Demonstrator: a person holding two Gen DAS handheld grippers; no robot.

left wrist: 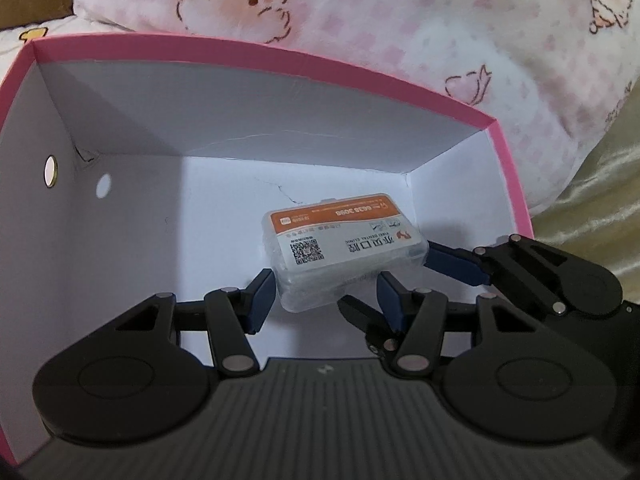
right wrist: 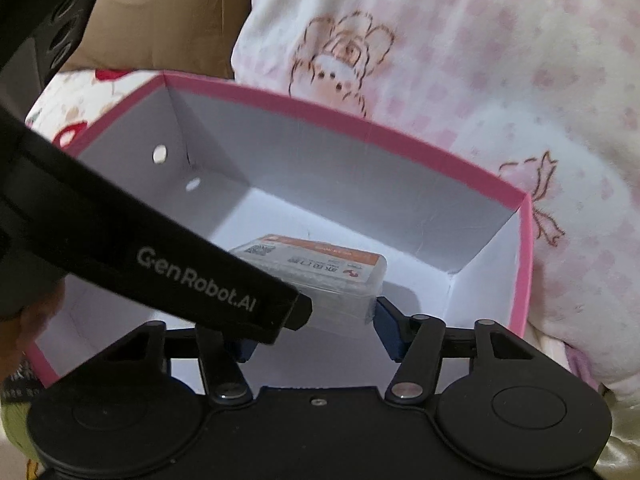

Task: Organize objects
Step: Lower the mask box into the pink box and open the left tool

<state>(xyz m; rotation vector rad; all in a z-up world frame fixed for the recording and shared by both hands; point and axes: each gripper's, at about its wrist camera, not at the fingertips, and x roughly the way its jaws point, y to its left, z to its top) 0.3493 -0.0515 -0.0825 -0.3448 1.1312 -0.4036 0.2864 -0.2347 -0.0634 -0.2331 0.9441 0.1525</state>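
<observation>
A small clear plastic case (left wrist: 344,248) with an orange-and-white label sits tilted, low inside a pink-rimmed white box (left wrist: 280,64). My left gripper (left wrist: 326,300) is shut on the case's near end, with a blue pad on each side. The right gripper's blue finger (left wrist: 456,266) reaches in from the right and touches the case's right end. In the right wrist view the case (right wrist: 320,276) lies between the jaws of my right gripper (right wrist: 316,334). Its right pad meets a corner of the case. The left gripper's black housing (right wrist: 192,276) hides the other pad. The box rim (right wrist: 360,120) surrounds both grippers.
A pink checked blanket with cartoon animals (left wrist: 400,20) is bunched behind and to the right of the box. Gold satin fabric (left wrist: 592,184) lies at the right. Brown cardboard (right wrist: 168,20) stands at the back left. Part of a hand (right wrist: 24,320) shows at the left edge.
</observation>
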